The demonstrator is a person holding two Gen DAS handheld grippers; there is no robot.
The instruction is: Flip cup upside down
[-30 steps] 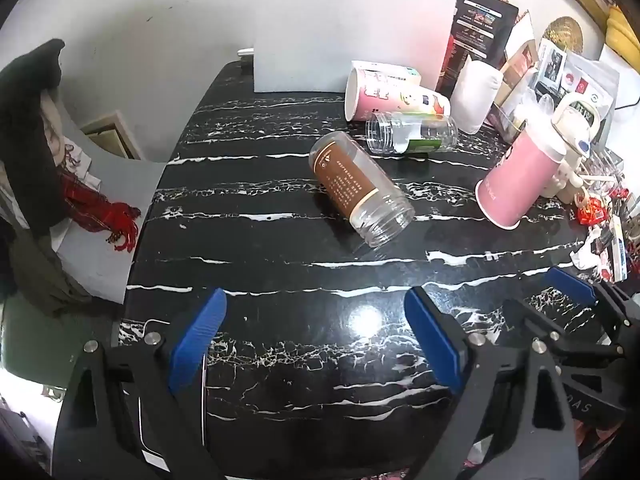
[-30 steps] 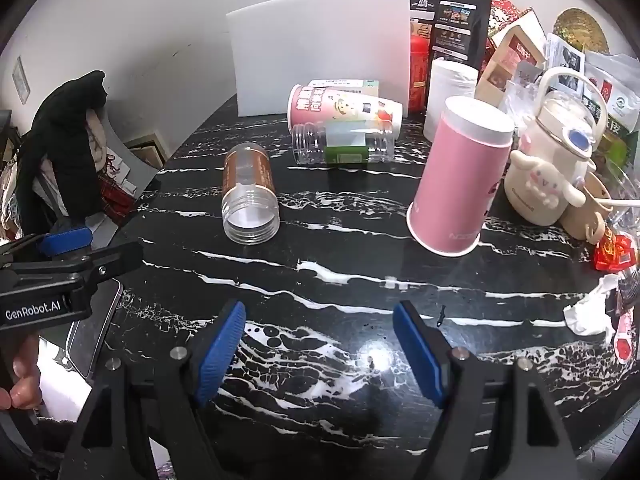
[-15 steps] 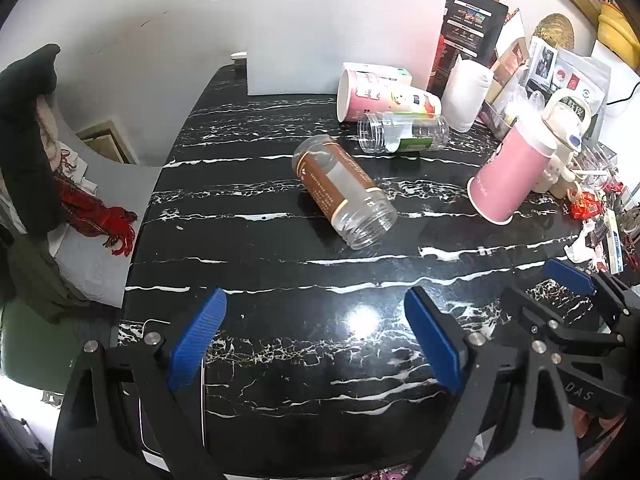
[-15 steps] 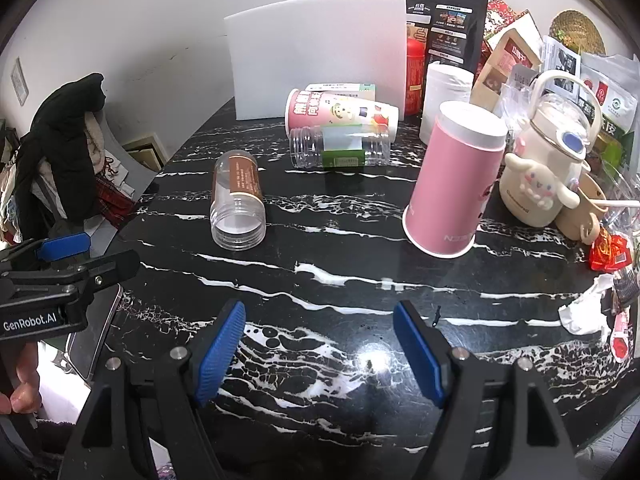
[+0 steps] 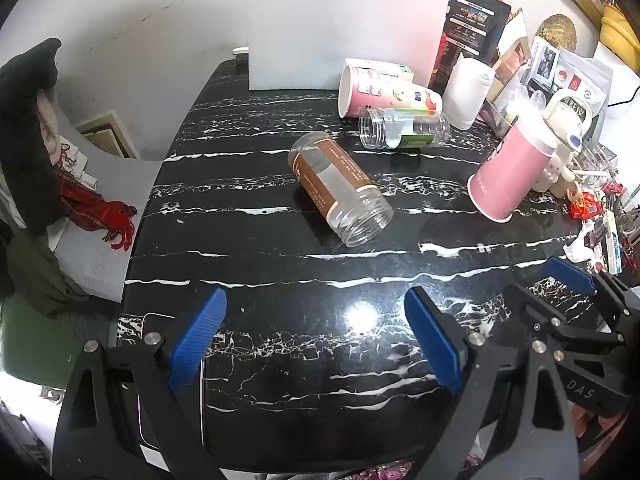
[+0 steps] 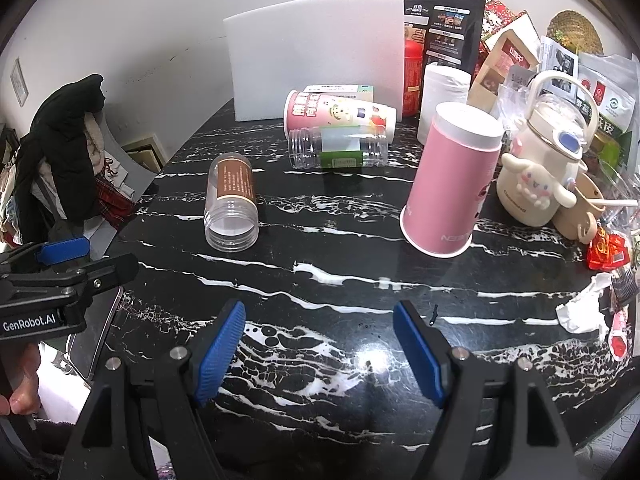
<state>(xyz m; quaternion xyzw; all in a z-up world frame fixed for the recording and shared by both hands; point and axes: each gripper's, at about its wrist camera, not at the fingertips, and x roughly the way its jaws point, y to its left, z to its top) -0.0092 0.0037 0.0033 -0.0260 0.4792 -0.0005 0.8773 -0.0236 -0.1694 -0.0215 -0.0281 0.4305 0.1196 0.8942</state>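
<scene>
Two grippers, left and right, hovering with fingers apart, empty | pink cup already standing inverted, far right | risk: a careless reach knocking the brown-label jar rolling.

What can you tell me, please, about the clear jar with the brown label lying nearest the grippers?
The clear jar with the brown label looks like transparent plastic, cylindrical, with a ridged threaded neck and no lid. A brown label with pale print and a cream band wraps its middle. It appears empty. It lies on its side on the black marble table, open mouth toward the cameras, closed base toward the wall. Nothing but the table touches it; both grippers are well short of it.
</scene>
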